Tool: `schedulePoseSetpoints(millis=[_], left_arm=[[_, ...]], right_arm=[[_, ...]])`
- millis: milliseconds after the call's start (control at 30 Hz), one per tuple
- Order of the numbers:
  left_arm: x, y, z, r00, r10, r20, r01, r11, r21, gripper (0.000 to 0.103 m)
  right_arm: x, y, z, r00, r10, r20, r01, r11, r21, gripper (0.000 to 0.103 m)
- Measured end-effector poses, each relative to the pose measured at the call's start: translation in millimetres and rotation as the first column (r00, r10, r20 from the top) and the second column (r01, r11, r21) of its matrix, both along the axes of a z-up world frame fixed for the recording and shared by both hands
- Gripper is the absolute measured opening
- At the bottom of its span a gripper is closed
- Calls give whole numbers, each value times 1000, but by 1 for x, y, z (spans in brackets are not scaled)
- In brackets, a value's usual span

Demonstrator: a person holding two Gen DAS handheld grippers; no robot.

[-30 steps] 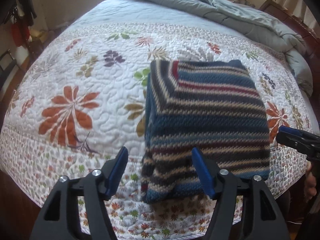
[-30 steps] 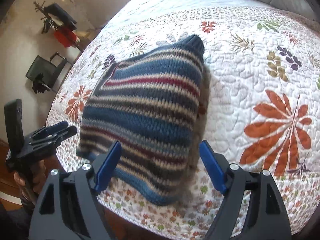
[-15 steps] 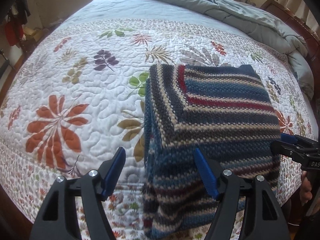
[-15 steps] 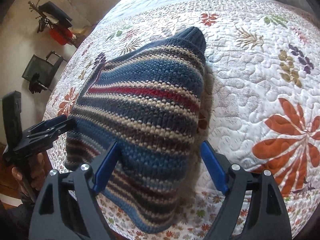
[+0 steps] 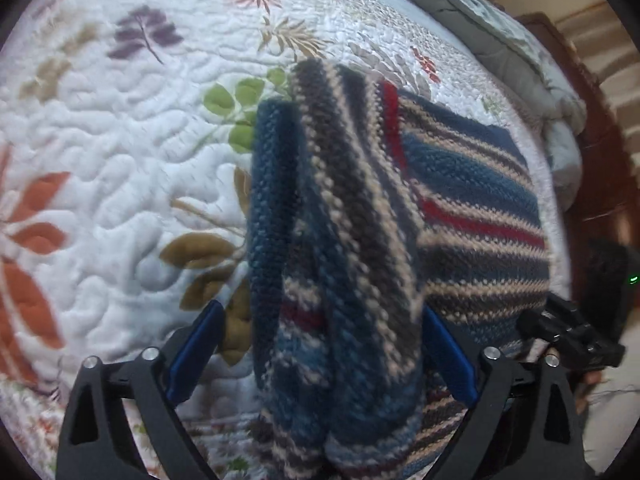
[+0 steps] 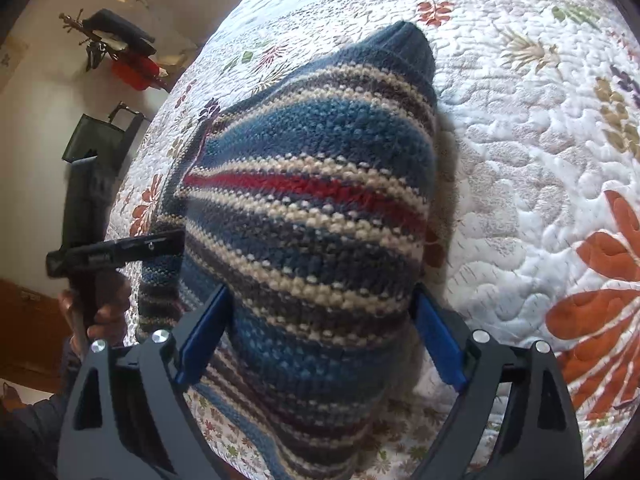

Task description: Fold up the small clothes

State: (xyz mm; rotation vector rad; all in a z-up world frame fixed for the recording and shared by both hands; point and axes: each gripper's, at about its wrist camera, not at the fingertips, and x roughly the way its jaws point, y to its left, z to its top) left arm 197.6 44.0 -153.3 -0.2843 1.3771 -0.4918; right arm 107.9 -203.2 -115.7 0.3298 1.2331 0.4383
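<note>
Striped knit sweater (image 5: 472, 208), blue, cream, grey and red, lies folded near the front edge of the bed's floral quilt (image 5: 100, 128). Our left tool (image 5: 320, 354) straddles its bunched left edge, jaws just widened and not pressing. Our right tool (image 6: 320, 336) brackets the sweater's right side; its jaws have also been opening, blue pads (image 6: 438, 346) apart from the wool.

sweater (image 5: 460, 184): blue/beige/grey/red stripes | quilt (image 5: 120, 128): white, floral | pads (image 6: 204, 336): blue
</note>
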Motion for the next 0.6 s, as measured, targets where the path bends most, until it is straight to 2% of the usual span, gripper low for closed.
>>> schedulePoseSetpoints(millis=[367,433,533,600], left_arm=[[7,-3,-6,998,-63,-23,62,997,-41,100],[10,-7,-9,996,-75,-46,71,994,-83,99],[9,-13,-13,988,-114,-99,93,976,-198,99],[5,-18,-13,990,-119,-79,102,977,-185,98]], right_arm=[[13,-2,-27,996,26,-87,-13,989,148,91],[12,-1,-26,996,31,-78,-20,990,142,89],[12,-2,-24,997,31,-78,-19,989,146,84],[11,-3,-24,997,33,-77,-21,989,145,81]])
